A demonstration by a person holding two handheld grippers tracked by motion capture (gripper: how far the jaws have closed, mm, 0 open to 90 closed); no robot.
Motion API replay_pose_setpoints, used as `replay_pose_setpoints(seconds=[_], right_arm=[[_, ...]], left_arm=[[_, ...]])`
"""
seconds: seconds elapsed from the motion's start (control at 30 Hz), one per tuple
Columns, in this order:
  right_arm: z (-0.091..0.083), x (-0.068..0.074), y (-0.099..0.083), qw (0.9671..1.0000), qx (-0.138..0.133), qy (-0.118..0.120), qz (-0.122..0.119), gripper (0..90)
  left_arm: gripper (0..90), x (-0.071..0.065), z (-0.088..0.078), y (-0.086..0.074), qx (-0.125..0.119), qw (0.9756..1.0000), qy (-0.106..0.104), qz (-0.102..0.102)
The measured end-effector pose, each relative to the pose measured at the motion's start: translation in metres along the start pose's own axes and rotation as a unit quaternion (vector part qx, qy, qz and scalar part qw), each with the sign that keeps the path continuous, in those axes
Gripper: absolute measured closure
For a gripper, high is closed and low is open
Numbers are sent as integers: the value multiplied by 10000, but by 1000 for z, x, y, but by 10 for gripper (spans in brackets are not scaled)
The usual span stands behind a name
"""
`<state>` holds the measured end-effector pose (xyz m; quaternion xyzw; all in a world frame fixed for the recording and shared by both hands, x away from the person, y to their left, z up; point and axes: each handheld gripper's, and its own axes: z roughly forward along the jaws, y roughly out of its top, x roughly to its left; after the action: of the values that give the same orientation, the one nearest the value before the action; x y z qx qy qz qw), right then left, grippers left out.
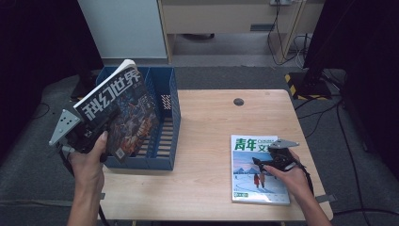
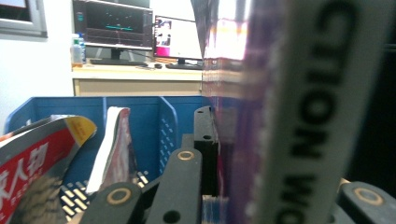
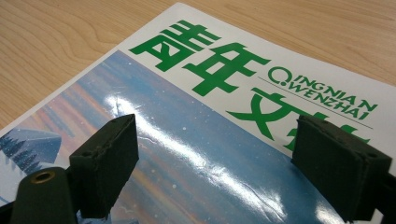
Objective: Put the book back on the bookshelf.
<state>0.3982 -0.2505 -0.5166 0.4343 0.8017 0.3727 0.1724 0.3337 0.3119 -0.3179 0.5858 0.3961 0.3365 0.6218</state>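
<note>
A magazine with a dark cover and large white characters is held tilted over the left end of the blue file rack. My left gripper is shut on its lower edge. In the left gripper view its grey spine stands close between the jaws. A second magazine with a green title lies flat on the table at the right. My right gripper hovers low over it, open, with its two pads wide apart above the glossy cover.
Inside the rack lean a red and yellow magazine and another upright one. Bare wood lies between rack and flat magazine. A cable hole sits near the far edge. A stand's base is on the floor behind.
</note>
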Motion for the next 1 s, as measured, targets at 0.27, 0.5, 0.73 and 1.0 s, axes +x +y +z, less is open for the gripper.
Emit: replay_pose_setpoints(seconds=[0.27,0.5,0.73,1.0], right_arm=[[0,-2,-1,10000,6,-8,-22,148],[-1,-2,0,10000,-10,-11,-28,150],[-2,-2,0,10000,-14,-2,21,151],[-2,-4,-1,10000,-6,-13,31,152]], left_arm=[[825,8,-2,-2,7,9998,216,-16],[825,15,-4,-5,17,9991,418,-75],[825,18,-3,-6,10,9980,620,-77],[825,21,-2,-6,0,9979,633,-122]])
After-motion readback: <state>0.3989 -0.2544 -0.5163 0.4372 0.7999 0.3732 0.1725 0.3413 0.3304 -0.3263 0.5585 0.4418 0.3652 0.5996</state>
